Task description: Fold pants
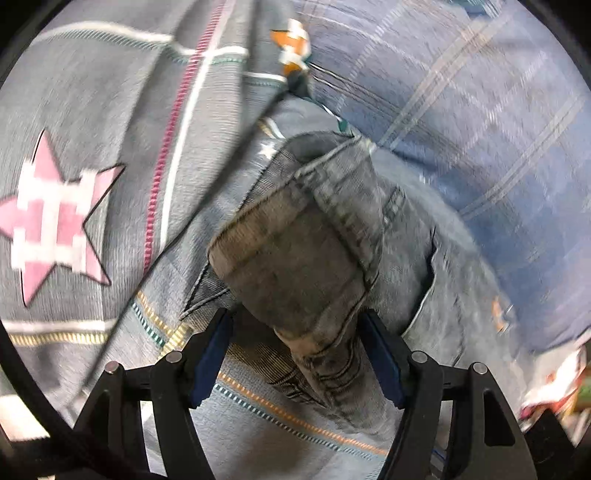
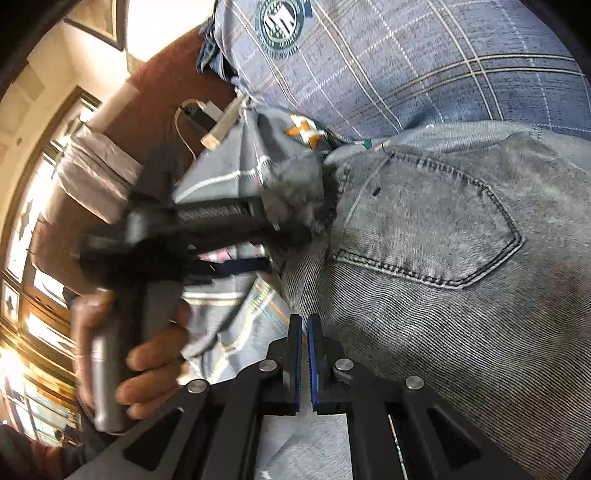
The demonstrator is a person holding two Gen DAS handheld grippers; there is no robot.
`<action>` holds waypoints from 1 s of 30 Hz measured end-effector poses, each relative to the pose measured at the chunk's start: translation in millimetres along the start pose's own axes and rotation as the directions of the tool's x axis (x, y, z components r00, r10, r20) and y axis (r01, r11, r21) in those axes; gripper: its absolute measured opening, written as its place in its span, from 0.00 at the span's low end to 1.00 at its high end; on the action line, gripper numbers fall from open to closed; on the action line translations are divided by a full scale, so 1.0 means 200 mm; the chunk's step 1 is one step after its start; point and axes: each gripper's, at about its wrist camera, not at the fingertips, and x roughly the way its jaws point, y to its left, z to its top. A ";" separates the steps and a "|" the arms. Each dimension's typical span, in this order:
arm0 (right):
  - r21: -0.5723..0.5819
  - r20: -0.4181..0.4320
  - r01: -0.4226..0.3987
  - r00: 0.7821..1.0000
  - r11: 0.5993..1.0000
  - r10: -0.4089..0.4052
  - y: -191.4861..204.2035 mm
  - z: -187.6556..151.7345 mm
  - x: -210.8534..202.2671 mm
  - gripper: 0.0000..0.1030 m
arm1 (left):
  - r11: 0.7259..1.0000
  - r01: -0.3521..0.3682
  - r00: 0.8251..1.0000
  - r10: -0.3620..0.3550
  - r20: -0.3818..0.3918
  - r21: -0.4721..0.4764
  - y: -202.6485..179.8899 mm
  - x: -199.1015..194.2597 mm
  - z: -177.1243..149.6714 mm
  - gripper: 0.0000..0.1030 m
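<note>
Right up close, the right gripper [image 2: 303,363] has its two blue pads drawn almost together with only a sliver of light between them and nothing caught there; it hangs just over the edge of the pants [image 2: 443,295], grey washed denim spread flat with a stitched back pocket [image 2: 439,225] facing up. Just to the side a person's hand [image 2: 147,354] wraps the handle of the left gripper [image 2: 280,229], whose dark body reaches across to the bunched end of the denim, all of it smeared by blur in that view. From the left gripper's own view [image 1: 295,354], the jaws stand wide, blue pads [image 1: 212,354] on either side of a rolled, folded-over length of the pants [image 1: 306,258] that runs up between them; the blur keeps me from saying whether the pads actually press on the cloth. Under the denim lies a grey bedspread [image 1: 92,122] with thin coloured stripes and a pink-and-white star patch [image 1: 55,221]. Beyond that, a blue plaid cover [image 2: 424,62] with a round green emblem [image 2: 280,26], and further off a brown headboard [image 2: 155,92] with a small charger and cable [image 2: 199,110] resting against it, then bright windows [image 2: 33,229].
</note>
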 end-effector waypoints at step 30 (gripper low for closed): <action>0.264 0.552 0.053 0.810 0.963 -0.196 -0.02 -0.36 -1.05 0.12 | 0.962 -0.093 0.900 -0.030 0.434 0.259 -0.32 -0.34 -0.61 0.69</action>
